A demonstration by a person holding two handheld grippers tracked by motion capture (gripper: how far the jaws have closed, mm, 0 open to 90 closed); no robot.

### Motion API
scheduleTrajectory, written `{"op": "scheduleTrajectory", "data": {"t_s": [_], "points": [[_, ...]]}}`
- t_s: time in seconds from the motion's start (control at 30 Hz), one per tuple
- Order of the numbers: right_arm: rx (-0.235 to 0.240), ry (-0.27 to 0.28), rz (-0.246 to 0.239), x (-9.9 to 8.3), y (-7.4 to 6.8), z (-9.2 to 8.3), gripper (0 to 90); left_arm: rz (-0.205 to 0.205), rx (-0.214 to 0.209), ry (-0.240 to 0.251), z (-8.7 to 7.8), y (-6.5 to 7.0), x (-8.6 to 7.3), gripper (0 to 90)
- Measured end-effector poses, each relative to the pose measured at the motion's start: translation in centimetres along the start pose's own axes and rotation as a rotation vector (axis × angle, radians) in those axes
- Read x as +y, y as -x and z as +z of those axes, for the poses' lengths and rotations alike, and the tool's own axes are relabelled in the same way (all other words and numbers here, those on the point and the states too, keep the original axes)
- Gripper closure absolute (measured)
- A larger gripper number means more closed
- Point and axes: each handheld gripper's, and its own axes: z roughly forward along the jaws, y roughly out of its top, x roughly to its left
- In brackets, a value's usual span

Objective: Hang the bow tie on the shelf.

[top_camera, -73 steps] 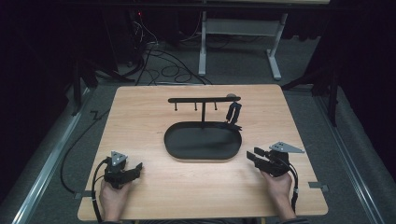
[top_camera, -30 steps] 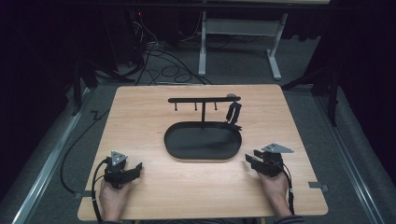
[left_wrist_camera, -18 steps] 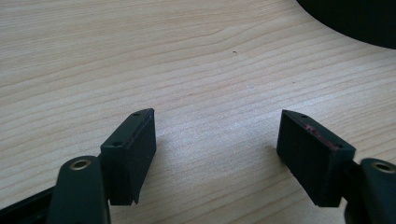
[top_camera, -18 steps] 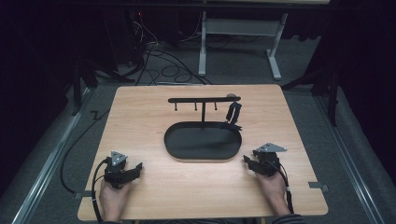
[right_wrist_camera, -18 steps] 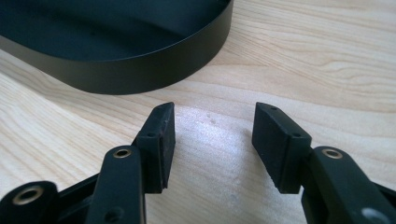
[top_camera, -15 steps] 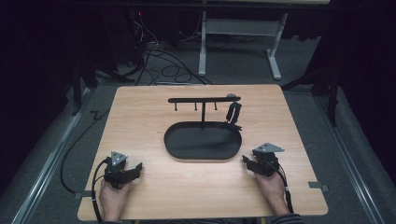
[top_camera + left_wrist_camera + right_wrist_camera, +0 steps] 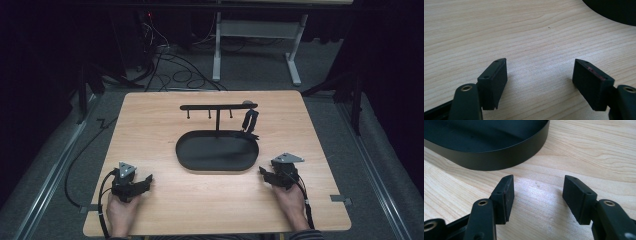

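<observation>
On the worktop, we rest both grippers beside the black tray: left gripper jaws apart, right gripper jaws just opened, nothing between.

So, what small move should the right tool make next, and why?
Probably a short reach forward, toward the dark item hanging from the right end of the rack behind the black tray. The right tool has just been opening its jaws; they stand wide over bare table with nothing between them. The left tool is open too, but farther from that item.
</observation>
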Motion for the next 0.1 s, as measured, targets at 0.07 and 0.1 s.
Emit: {"op": "scheduleTrajectory", "data": {"t_s": [0.07, 0.1], "points": [[0.000, 0.000, 0.000, 0.00, 0.00, 0.00, 44.4, 0.000, 0.000, 0.000, 0.00, 0.00, 0.00, 28.5], [0.000, 0.000, 0.000, 0.00, 0.00, 0.00, 44.4, 0.000, 0.000, 0.000, 0.00, 0.00, 0.00, 28.5]]}}
